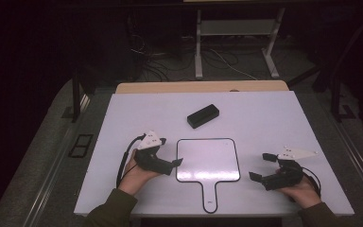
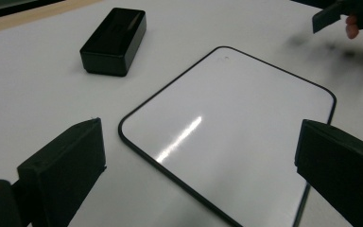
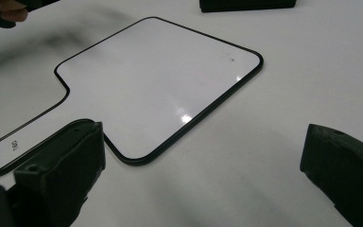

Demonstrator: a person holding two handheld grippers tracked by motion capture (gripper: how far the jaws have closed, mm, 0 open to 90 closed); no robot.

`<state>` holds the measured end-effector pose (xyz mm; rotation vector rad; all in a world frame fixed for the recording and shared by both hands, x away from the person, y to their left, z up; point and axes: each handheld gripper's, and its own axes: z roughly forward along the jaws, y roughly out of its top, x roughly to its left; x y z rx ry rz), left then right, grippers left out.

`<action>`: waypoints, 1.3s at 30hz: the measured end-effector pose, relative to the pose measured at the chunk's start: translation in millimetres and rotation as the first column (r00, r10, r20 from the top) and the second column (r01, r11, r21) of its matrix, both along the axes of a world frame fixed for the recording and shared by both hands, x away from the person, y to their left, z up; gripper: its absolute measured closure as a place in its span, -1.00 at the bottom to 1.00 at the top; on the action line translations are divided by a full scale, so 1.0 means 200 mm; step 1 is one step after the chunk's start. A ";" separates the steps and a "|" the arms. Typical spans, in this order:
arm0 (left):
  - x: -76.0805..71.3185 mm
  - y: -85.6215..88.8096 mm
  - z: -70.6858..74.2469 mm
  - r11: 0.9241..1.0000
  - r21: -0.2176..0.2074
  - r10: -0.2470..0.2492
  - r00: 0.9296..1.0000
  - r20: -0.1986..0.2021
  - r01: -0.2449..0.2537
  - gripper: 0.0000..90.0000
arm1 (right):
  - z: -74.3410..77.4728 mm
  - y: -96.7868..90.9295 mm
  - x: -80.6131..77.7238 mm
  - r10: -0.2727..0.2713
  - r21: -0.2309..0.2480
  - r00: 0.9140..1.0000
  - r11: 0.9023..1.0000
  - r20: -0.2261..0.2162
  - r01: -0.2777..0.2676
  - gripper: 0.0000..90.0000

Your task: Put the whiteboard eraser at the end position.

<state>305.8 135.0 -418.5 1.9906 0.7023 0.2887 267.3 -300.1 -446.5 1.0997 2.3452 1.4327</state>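
Flanking a handled whiteboard paddle [image 1: 208,161] that lies flat at mid-table: at left, the left gripper [image 1: 176,162], jaws spread wide and empty, just beside the paddle's left edge; beyond it, a black eraser block [image 1: 203,116]; at right, the right gripper [image 1: 261,166], likewise agape and holding nothing. The paddle looks thin, stiff, light and glossy, probably slippery; its narrow handle likely offers the surest hold.
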 end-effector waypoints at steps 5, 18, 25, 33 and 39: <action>-0.05 0.06 -0.02 1.000 0.001 0.016 1.000 -0.007 -0.016 -1.00 | 0.00 0.00 0.00 -0.001 -0.001 1.000 1.000 0.000 0.001 -1.00; -0.13 0.16 -0.08 0.999 -0.013 0.033 0.999 -0.010 -0.033 -1.00 | 0.00 0.00 0.00 -0.005 -0.003 1.000 1.000 0.005 0.005 -1.00; -0.16 0.18 -0.11 0.999 -0.017 0.038 0.998 -0.041 -0.038 -1.00 | 0.00 0.00 0.00 -0.005 -0.013 1.000 1.000 0.008 0.005 -1.00; -0.16 0.19 -0.11 0.999 -0.012 0.040 0.999 -0.033 -0.041 -1.00 | 0.00 0.00 -0.01 -0.004 -0.024 1.000 1.000 0.009 0.004 -1.00; -0.16 0.19 -0.11 0.999 -0.006 0.036 0.999 -0.035 -0.036 -1.00 | 0.00 0.00 -0.01 -0.003 -0.027 1.000 1.000 0.010 0.003 -1.00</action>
